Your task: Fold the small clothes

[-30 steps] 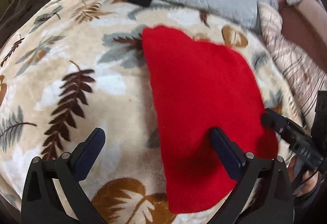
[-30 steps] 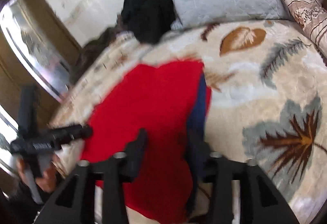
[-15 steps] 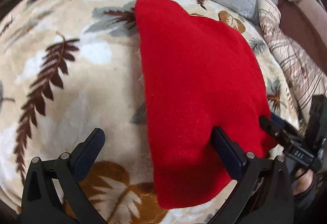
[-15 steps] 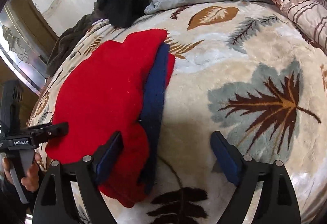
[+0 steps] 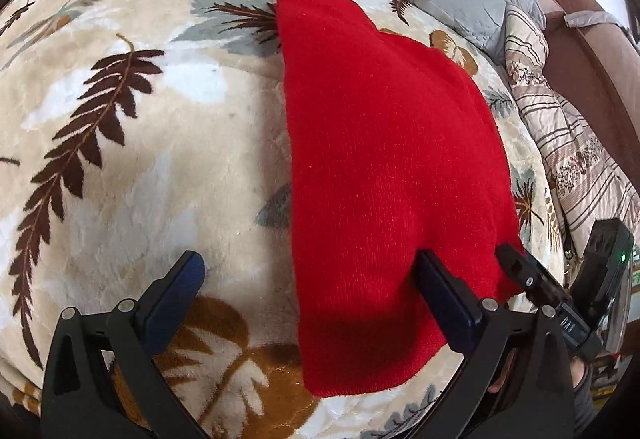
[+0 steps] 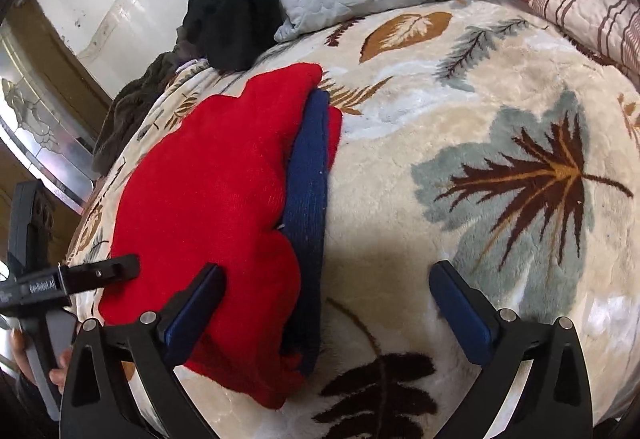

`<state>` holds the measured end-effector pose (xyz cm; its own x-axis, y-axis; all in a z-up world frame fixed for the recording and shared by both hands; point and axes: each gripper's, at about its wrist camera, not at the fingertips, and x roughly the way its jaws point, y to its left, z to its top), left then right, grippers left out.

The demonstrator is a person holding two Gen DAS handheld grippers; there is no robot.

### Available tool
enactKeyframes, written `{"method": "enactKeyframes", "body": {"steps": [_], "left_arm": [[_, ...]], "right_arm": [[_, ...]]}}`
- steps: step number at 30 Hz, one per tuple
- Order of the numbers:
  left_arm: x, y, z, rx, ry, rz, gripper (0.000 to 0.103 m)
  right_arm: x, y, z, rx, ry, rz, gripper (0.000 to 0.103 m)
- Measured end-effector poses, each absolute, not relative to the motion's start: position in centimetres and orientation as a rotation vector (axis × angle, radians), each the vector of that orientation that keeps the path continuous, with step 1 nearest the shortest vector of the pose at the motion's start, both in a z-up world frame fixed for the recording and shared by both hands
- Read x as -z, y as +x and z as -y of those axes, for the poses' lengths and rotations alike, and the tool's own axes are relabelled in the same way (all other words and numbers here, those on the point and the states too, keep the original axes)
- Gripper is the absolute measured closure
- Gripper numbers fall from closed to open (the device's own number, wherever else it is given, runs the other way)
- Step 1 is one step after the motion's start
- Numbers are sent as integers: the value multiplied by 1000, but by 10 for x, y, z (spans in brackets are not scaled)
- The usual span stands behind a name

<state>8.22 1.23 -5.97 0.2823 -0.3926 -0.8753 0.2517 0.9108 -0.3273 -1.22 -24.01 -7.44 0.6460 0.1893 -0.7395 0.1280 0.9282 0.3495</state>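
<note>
Both tongs are hovering low: right tongs (image 6: 326,303) opening, left tongs (image 5: 310,293) spread, releasing the folded red knit garment (image 5: 384,159) onto the leaf-patterned bed blanket (image 5: 140,159).

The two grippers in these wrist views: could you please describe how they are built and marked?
Both are alike: the left gripper and the right gripper each have black angular plastic arms with silver rivets, ending in dark blue ribbed pads. Seen side-on, the left gripper carries small white lettering on its black body; the right gripper has a green indicator light.
</note>
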Motion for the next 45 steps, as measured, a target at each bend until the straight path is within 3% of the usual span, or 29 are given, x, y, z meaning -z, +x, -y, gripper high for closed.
{"method": "enactKeyframes", "body": {"steps": [7, 15, 45], "left_arm": [[50, 71, -17, 454, -150, -1153, 0], [14, 49, -19, 301, 87, -954, 0], [12, 22, 8, 321, 194, -954, 0]], "right_arm": [[53, -16, 244, 141, 283, -943, 0], [28, -36, 257, 261, 100, -945, 0], [14, -36, 227, 211, 43, -909, 0]]}}
